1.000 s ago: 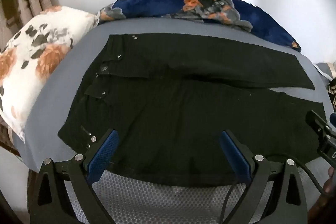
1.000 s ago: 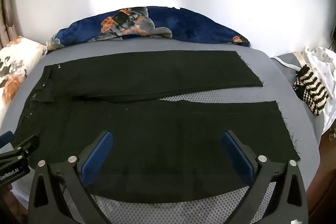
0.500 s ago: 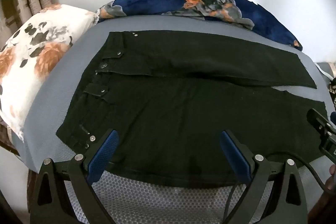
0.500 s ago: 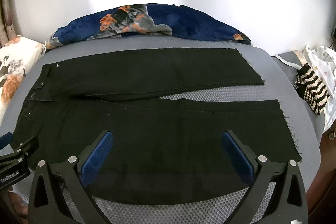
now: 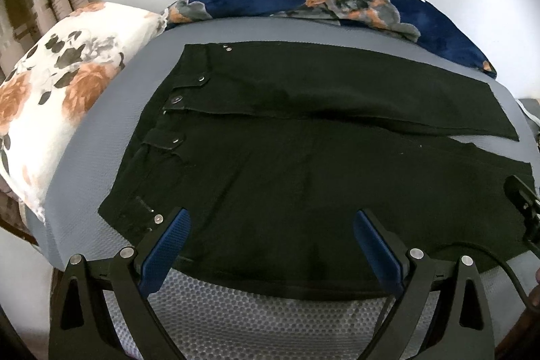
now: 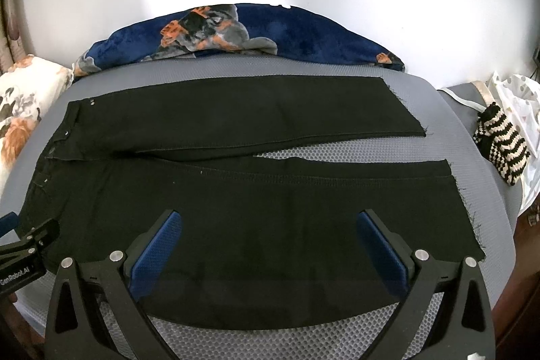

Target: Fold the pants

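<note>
Black pants lie flat on a grey mesh mat, waistband to the left, both legs stretched to the right with a narrow gap between them. My left gripper hovers open over the near leg, close to the waistband and hip corner, holding nothing. My right gripper hangs open over the near leg's middle, likewise with nothing in it. The right gripper's body shows at the left wrist view's right edge, and the left gripper's body at the right wrist view's left edge.
A white floral pillow lies left of the mat. A dark blue floral blanket is bunched along the far edge against a white wall. A striped knit item and white cloth sit at the right.
Both grippers have risen or drawn back slightly, so the pants sit a little lower in each view. The pants have not moved, and both grippers stay open.
</note>
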Demonstrator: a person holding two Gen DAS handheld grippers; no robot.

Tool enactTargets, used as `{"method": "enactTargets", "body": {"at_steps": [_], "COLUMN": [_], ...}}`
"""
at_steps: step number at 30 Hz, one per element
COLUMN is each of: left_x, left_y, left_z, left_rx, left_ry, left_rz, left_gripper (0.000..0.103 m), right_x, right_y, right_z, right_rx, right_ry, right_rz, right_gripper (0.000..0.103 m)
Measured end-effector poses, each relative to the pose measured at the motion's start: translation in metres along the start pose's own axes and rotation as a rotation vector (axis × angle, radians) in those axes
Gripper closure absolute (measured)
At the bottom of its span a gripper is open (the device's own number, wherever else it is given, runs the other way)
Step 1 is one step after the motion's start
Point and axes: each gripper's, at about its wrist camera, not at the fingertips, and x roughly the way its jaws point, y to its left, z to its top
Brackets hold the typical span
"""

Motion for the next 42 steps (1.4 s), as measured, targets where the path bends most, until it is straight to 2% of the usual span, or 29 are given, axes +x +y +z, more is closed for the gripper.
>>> {"method": "enactTargets", "body": {"at_steps": [42], "left_x": [0.004], "left_y": [0.002], "left_z": [0.017], "left_rx": [0.008], "left_ry": [0.001], "left_rz": [0.018], "left_gripper": [0.006], "right_x": [0.001], "right_y": [0.004], "right_z": [0.0], "right_rx": [-0.013], "right_ry": [0.003], "right_rz": [0.001], "right_gripper": [0.0]}}
